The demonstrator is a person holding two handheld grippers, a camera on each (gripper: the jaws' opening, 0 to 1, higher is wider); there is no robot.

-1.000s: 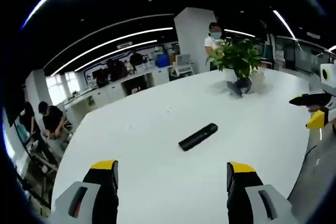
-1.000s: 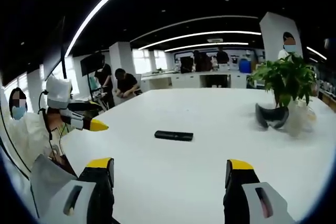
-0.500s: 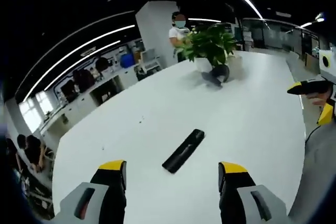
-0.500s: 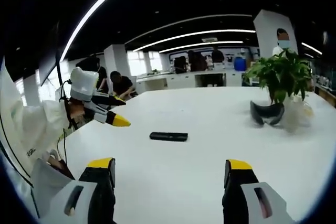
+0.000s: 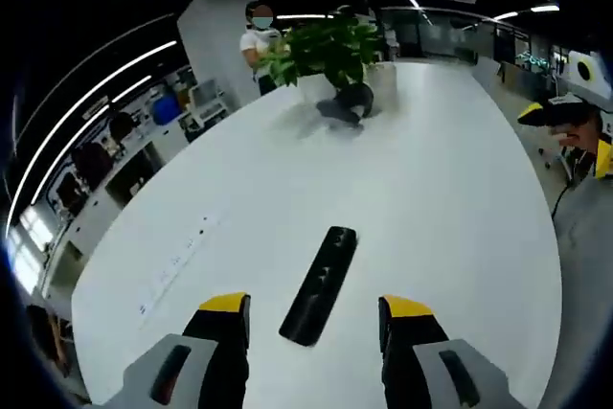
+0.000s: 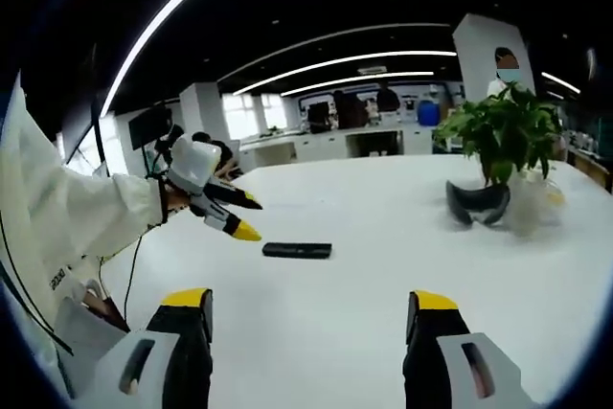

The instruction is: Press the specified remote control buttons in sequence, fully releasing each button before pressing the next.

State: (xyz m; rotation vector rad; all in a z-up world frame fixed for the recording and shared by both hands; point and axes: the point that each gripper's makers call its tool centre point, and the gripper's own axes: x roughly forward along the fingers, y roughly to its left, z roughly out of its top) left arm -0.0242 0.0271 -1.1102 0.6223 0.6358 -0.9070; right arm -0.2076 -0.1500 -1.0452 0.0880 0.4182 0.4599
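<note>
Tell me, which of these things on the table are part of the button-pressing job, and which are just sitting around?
Part of the job:
black remote control
left gripper, jaws open, closing in on it
right gripper, jaws open

Just lying about:
potted plant
dark curved headset beside the plant

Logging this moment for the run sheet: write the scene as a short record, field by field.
surface: white table
target: black remote control, lying flat on the table, lined up between the left gripper's jaws but not gripped
left gripper: open, near end of the remote between its tips; contact cannot be told
right gripper: open, holding nothing, back from the remote
left gripper seen from the right gripper view: over the table beside the remote
other items: potted plant at the far end, dark headset at its foot
</note>
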